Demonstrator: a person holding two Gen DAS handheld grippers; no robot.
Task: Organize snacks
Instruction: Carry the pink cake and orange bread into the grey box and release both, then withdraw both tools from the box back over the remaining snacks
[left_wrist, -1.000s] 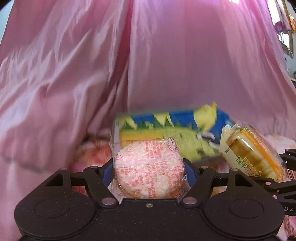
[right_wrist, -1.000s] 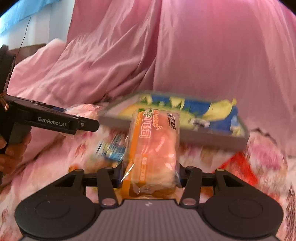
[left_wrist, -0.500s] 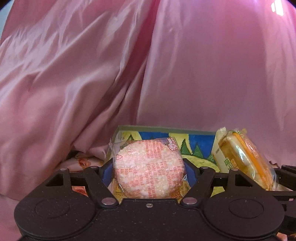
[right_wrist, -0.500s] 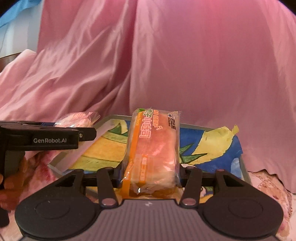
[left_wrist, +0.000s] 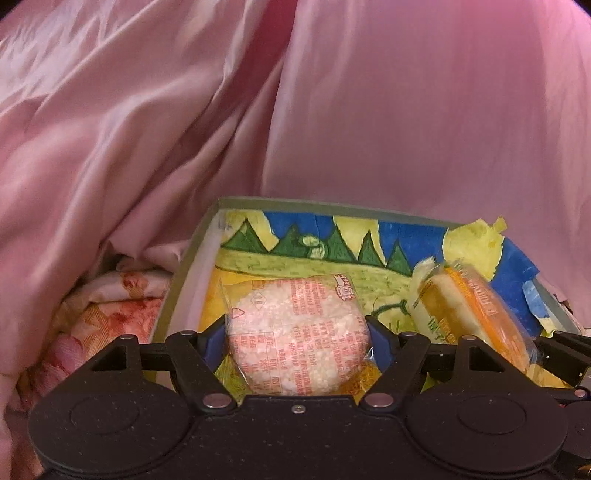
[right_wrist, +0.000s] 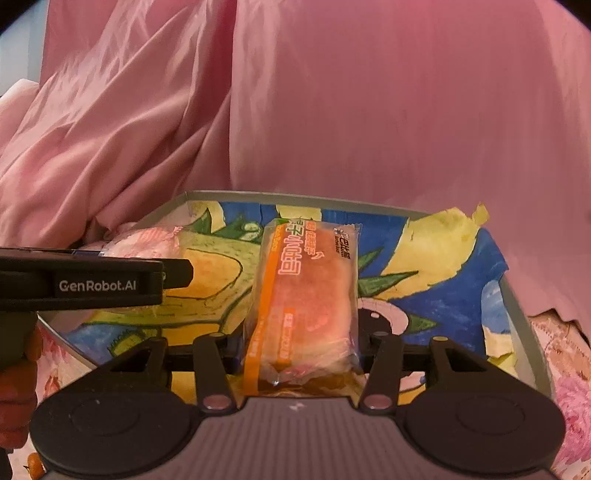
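My left gripper (left_wrist: 297, 338) is shut on a round rice cake in a clear wrapper with red print (left_wrist: 295, 332), held over the left part of a shallow grey box (left_wrist: 192, 254) with a painted bottom. My right gripper (right_wrist: 301, 349) is shut on a long orange-wrapped bread pack (right_wrist: 304, 295), over the same box (right_wrist: 517, 306). In the left wrist view the bread pack (left_wrist: 476, 314) shows at the right, beside the rice cake. In the right wrist view the left gripper (right_wrist: 110, 282) reaches in from the left with the rice cake (right_wrist: 144, 243) behind it.
Pink satin cloth (left_wrist: 332, 110) hangs close behind the box and drapes to its left. Flowered bedding (left_wrist: 110, 295) lies beside the box on the left, and more (right_wrist: 561, 354) on the right. A hand (right_wrist: 18, 376) holds the left gripper's handle.
Both grippers have moved forward over the box with their snacks still held. The box, blurred and farther away a second ago, now fills the lower middle of both views.
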